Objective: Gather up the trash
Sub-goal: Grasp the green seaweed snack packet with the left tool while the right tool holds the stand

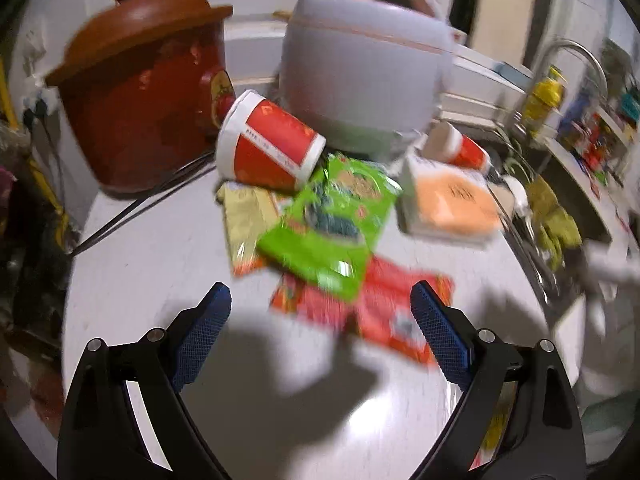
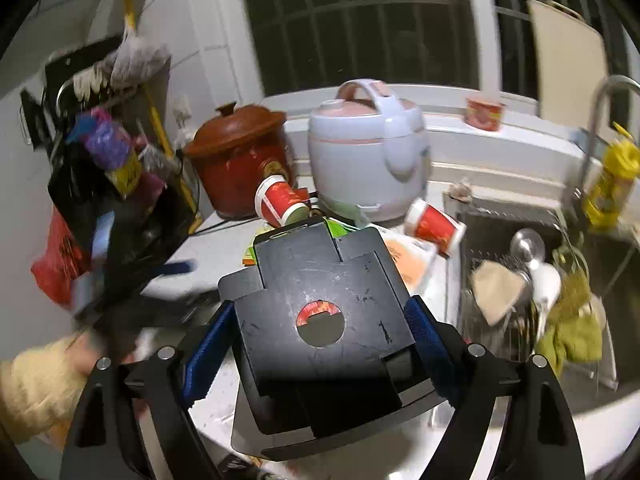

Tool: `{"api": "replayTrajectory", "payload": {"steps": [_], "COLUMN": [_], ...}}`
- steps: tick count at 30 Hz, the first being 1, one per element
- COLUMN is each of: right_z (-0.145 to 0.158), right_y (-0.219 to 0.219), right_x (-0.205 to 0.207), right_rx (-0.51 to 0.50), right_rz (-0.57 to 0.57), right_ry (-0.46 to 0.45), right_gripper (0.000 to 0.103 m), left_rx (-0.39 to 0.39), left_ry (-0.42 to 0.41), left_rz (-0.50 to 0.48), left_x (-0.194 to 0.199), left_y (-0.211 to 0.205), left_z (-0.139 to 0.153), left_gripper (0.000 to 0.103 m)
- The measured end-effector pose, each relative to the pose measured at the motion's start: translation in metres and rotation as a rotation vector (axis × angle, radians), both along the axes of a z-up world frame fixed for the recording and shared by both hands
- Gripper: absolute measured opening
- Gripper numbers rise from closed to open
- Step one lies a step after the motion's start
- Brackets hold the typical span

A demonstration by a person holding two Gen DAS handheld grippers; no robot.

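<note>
Where wrappers [image 1: 328,216] crowd cookers, bare countertop [image 1: 152,264] toward near edge.

Two red-and-white paper cups [image 1: 268,144] [image 1: 456,146] lie tipped beside a crumpled green wrapper [image 1: 336,216], red wrapper [image 1: 384,312] and orange-topped carton [image 1: 448,204].

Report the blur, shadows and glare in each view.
Left wrist view: motion blur smears the green snack wrapper and orange-topped box; a dark shadow crosses the white countertop.
Right wrist view: sharper middle, blurred left edge; glare on the black dustpan.
</note>
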State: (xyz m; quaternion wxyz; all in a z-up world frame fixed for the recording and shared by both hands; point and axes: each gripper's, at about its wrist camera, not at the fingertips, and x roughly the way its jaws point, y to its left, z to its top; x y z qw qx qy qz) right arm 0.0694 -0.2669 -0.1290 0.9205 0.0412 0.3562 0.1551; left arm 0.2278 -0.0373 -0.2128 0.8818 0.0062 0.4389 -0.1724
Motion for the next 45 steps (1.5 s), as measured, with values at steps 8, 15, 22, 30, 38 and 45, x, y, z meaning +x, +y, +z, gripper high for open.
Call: {"api": "replayTrajectory", "payload": {"steps": [8, 15, 22, 30, 38, 45], "right_z": [-0.007, -0.012, -0.009, -0.003, -0.003, -0.006], "right_y": [-0.028, -0.035, -0.021, -0.014, -0.023, -0.031], "right_x": [-0.025, -0.028, -0.022, -0.026, -0.039, -0.048], "right_rx": [0.028, 0.057, 0.087, 0.111, 0.107, 0.113], "right_rz": [-0.092, -0.113, -0.074, -0.054, -0.082, -0.109], "right_ry": [0.015, 0.024, 0.012, -0.006, 0.000, 0.005], "right_gripper": [0.083, 0.083, 0.083, 0.084, 0.084, 0.084], "left_rx": [-0.051, -0.132, -0.240, -0.223, -0.097, 0.041], "left_ry": [0.119, 0.169, 0.114, 0.192, 0.163, 0.184], "left_rz": [0.068, 0.109, 0.079, 0.043, 0.038, -0.006], "left_x": [0.052, 0.048, 0.024, 0.027, 0.044, 0.061], "left_y": [-0.015, 0.002, 0.021, 0.012, -0.018, -0.058], "left_z": [-0.028, -0.035, -0.011, -0.019, -0.022, -0.034], "left_gripper": [0.073, 0.007, 0.000, 0.002, 0.076, 0.079]}}
